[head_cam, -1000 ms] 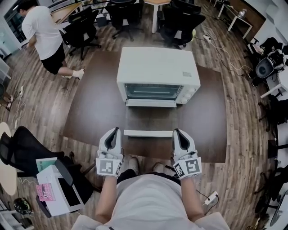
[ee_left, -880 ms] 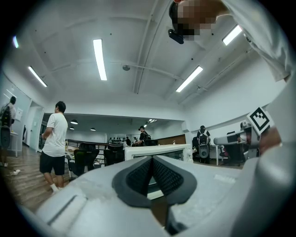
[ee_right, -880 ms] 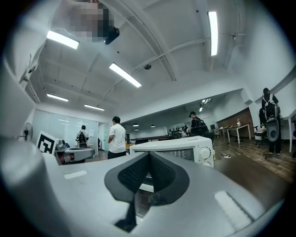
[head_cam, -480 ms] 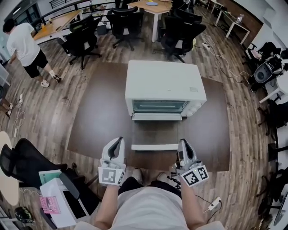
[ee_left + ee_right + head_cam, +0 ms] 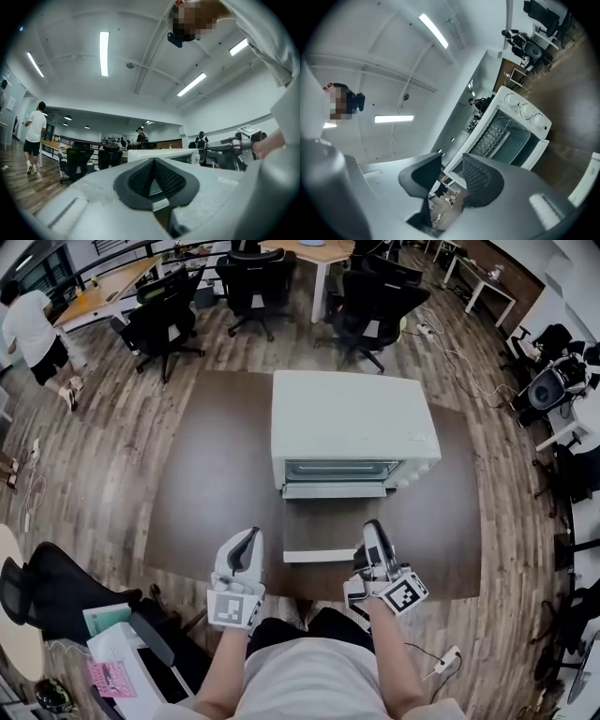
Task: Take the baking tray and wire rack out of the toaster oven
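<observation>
Dark bench (image 5: 206,488) carries the toaster oven (image 5: 352,418), door down. Left gripper (image 5: 250,534) fingers meet, empty; right gripper (image 5: 372,526) fingers have just been opening, nothing between them.

- No words, brand names or numbers can be read in any view
- On the cubes of the left gripper (image 5: 248,536) and the right gripper (image 5: 372,527): a black-and-white square marker (image 5: 232,608) each, a block pattern and not letters
- On top of the toaster oven (image 5: 352,418), near its right edge: a small grey label (image 5: 424,438), too small to read
- Beside its knobs (image 5: 520,110): no legible marks
- On a pink object (image 5: 111,679) at lower left: dark print, too small to read
</observation>
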`<state>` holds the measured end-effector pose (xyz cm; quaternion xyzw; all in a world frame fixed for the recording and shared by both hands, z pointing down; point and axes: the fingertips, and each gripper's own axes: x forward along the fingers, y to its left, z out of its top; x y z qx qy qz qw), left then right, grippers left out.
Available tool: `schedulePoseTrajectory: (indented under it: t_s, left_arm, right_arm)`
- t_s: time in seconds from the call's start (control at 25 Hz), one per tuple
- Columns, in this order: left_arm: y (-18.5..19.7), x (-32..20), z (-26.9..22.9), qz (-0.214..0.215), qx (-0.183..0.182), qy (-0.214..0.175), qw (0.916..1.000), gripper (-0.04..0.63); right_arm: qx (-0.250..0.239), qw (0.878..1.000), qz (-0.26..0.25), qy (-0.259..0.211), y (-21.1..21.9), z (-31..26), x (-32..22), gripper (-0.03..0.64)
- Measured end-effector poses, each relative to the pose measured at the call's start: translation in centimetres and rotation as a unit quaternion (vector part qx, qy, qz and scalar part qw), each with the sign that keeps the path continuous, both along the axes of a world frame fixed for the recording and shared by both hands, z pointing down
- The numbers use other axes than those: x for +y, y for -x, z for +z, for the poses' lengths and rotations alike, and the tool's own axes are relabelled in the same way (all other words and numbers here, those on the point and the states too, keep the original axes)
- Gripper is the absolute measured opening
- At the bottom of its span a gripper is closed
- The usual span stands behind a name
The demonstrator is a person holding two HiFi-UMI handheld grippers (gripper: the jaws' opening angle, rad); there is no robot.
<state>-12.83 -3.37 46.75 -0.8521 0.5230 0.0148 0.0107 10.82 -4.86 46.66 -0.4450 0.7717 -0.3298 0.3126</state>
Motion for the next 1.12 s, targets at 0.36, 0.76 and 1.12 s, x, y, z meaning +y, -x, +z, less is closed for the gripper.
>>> schedulePoseTrajectory:
  t_s: [0.36,0.76,1.12]
  left_arm:
    - [0.0,-2.5,0.8,-0.027,0.001,0.01,0.9996,0.003]
    - [-0.3,-5.0,1.4,-0.042,-0.019,0.025,0.9986,0.003]
    - [-0.4,-4.7,2.6,-0.042,-0.016,0.044,0.998,0.003]
  right_arm:
    - [-0.061,0.997,-0.013,0.044,0.7,3.4,-8.0,0.118]
    - [-0.147,0.976,0.012,0.16,0.1,10.8,-17.1,0.099]
    - [-0.193,0.965,0.024,0.178,-0.4,12.3,-18.0,0.079]
